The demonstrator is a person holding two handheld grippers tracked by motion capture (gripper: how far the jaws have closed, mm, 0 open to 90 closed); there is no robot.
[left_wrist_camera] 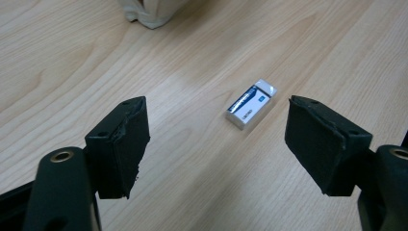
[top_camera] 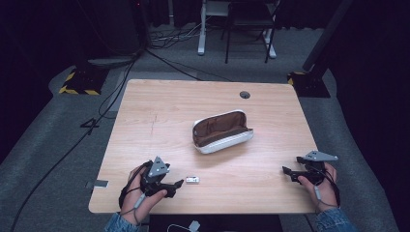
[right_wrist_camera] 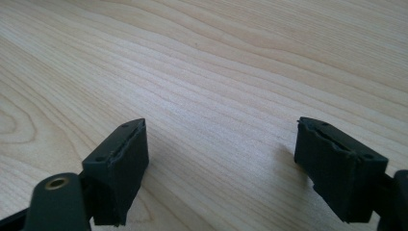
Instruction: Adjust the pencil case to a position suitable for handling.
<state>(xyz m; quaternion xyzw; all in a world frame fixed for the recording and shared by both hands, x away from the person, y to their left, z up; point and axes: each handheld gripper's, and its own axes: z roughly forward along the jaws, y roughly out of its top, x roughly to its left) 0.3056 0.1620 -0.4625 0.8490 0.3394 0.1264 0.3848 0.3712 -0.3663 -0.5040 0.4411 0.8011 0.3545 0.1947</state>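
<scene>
Pale wood table (top_camera: 159, 111) stands on grey carpet (top_camera: 58, 145) in our dark room. We hold the left gripper (top_camera: 178, 184) and right gripper (top_camera: 286, 171) spread wide, empty; eraser (top_camera: 193, 180) lies just beside our left, near the unzipped pouch (top_camera: 222, 131).

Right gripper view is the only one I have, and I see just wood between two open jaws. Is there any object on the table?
Observer: Yes, an open pencil case with a brown lining lies at the table's middle.
Operator: Is there something smaller also?
Observer: A small white eraser with a blue label lies in front of the left hand-held gripper, between its open jaws in the left gripper view, not touched.
Operator: Where is my right hand-held gripper?
Observer: The right hand-held gripper is near the table's right edge, on the person's side, apart from both objects.
</scene>
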